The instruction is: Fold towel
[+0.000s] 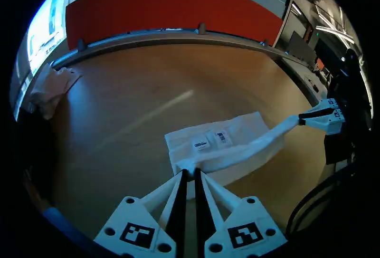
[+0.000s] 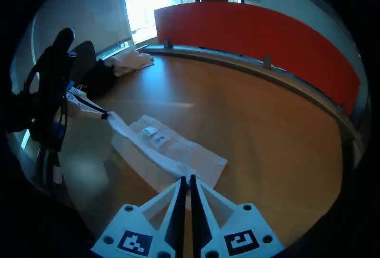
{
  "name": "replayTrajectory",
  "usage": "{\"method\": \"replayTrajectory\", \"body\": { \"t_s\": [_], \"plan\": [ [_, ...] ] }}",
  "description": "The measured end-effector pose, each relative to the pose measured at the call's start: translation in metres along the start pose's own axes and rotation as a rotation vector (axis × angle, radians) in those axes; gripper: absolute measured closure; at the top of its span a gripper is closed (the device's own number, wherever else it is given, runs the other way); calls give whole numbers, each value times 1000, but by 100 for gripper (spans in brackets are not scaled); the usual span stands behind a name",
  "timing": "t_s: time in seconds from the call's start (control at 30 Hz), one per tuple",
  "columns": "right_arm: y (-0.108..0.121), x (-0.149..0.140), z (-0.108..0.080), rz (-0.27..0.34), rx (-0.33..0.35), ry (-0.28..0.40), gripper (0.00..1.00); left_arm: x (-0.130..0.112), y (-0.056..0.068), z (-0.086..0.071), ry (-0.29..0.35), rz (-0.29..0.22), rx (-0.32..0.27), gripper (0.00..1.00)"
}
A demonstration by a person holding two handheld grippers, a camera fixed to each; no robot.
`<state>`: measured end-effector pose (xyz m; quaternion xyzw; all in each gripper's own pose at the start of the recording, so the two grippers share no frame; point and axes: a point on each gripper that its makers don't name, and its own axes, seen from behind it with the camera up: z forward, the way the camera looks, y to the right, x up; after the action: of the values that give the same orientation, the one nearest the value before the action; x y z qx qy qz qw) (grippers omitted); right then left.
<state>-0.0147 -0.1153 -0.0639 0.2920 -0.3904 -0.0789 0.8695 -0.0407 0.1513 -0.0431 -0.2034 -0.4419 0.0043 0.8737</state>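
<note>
**On the desk, a towel caught mid-fold**

On the broad brown wooden desk, the white rectangular cloth towel lies mostly flat, near the edge where the person stands, with two small sewn labels facing up. From where I stand it looks partly folded: the body is a neat oblong, and one long edge is raised off the wood as a taut strip strung between the two tools. I would judge this fold begun but not finished. The lifted edge has yet to be carried across and laid down, and any further halving and smoothing comes after that.

The left tool has its fingers drawn almost together, with one end of the raised edge bunched between them. The right tool is closed just as narrowly, pinching the other end. Neither touches the desk, as far as I can tell.

Well apart, by the far rim under the long red partition panel, sits a crumpled pale cloth heap.
</note>
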Motion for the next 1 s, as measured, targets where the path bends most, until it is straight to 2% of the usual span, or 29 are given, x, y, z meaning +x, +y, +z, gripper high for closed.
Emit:
{"method": "replayTrajectory", "body": {
  "t_s": [0.2,0.67,1.0],
  "plan": [
    [7,-1,11,21,-8,-8,95,-2,-4,12,-5,6,6,89],
    [23,-18,48,85,-29,-62,94,-3,-17,54,-24,-2,44,89],
    [30,-20,65,114,-47,-70,93,-4,-21,68,-32,-12,58,89]
  ]
}}
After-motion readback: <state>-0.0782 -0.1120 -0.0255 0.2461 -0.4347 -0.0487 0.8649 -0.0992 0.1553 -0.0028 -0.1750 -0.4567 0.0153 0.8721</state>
